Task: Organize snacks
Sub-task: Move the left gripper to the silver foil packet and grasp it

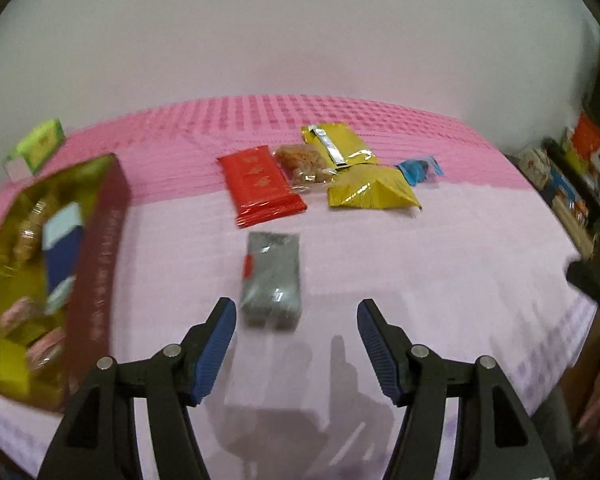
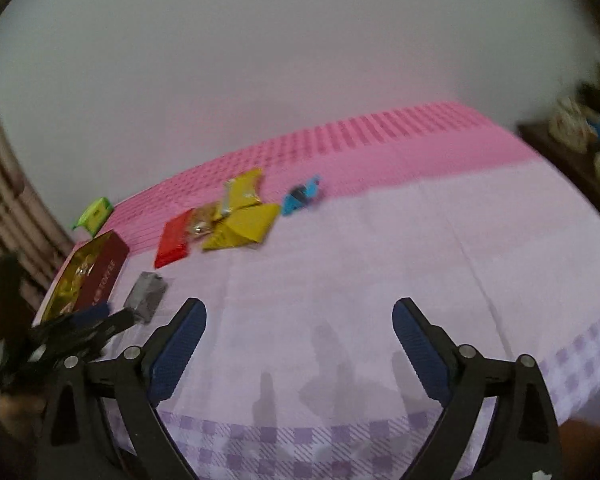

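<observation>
Plain white wall point(image 1: 300, 32) behind pink-clothed table point(image 1: 440, 248) (cluttered shelf point(image 1: 572, 176) right)

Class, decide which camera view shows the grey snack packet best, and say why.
The left wrist view: the grey packet lies close, just ahead of the open left gripper. In the right wrist view it is small, blurred, far left.

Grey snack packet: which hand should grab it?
Probably the left. The left gripper is open, with the grey packet just ahead of its jaws. The right gripper is open too, with only tablecloth ahead.
</observation>
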